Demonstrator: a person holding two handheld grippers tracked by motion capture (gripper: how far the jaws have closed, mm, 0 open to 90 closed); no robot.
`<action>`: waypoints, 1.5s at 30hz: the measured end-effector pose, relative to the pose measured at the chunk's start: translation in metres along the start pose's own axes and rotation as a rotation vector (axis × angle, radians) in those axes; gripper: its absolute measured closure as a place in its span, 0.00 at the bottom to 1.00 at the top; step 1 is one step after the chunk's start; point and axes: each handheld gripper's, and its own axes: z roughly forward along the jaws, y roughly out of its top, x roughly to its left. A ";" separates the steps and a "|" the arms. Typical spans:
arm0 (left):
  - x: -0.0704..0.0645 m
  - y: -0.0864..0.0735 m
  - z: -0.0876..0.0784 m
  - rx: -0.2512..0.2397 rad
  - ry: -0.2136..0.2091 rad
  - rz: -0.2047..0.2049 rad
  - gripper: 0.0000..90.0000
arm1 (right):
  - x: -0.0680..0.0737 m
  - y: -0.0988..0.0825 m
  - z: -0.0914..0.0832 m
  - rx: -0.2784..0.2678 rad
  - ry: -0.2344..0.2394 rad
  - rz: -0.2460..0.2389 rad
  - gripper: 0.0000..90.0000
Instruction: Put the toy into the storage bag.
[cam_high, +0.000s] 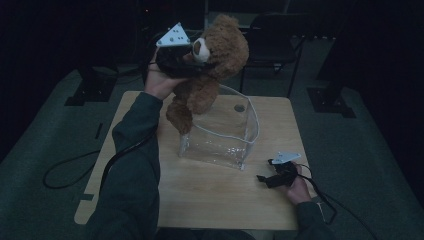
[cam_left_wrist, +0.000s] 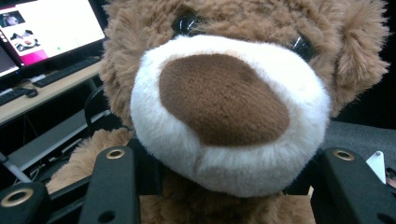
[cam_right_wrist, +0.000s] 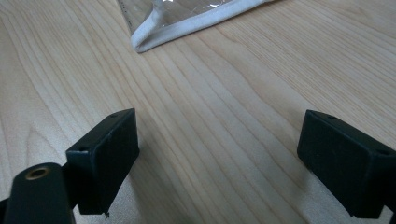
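A brown teddy bear (cam_high: 220, 55) with a white muzzle hangs in the air above a clear plastic bag (cam_high: 220, 135) with white trim, which stands open on the wooden table (cam_high: 210, 195). My left gripper (cam_high: 197, 62) is raised at the back left, shut on the bear's neck. In the left gripper view the bear's face (cam_left_wrist: 224, 93) looms close, and my left gripper (cam_left_wrist: 224, 158) has a black jaw on either side of the neck. My right gripper (cam_high: 262, 179) rests low on the table at the front right, open. In the right gripper view my right gripper (cam_right_wrist: 224, 154) holds nothing, and the bag's trimmed corner (cam_right_wrist: 187, 23) lies ahead.
A black chair (cam_high: 272, 40) stands behind the table. Cables trail from both grippers over the table's edges to the floor. A lit monitor (cam_left_wrist: 46, 23) and a keyboard (cam_left_wrist: 65, 72) sit on a desk far behind the bear.
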 end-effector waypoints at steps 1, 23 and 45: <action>0.000 0.000 0.001 -0.001 -0.001 -0.002 0.51 | 0.000 0.000 0.000 0.000 0.000 0.001 0.13; -0.002 0.007 0.026 -0.023 -0.054 -0.015 0.51 | 0.000 0.000 0.000 0.001 -0.001 0.000 0.13; -0.011 0.005 0.055 -0.039 -0.113 -0.010 0.50 | 0.000 0.000 0.000 -0.001 0.000 0.000 0.13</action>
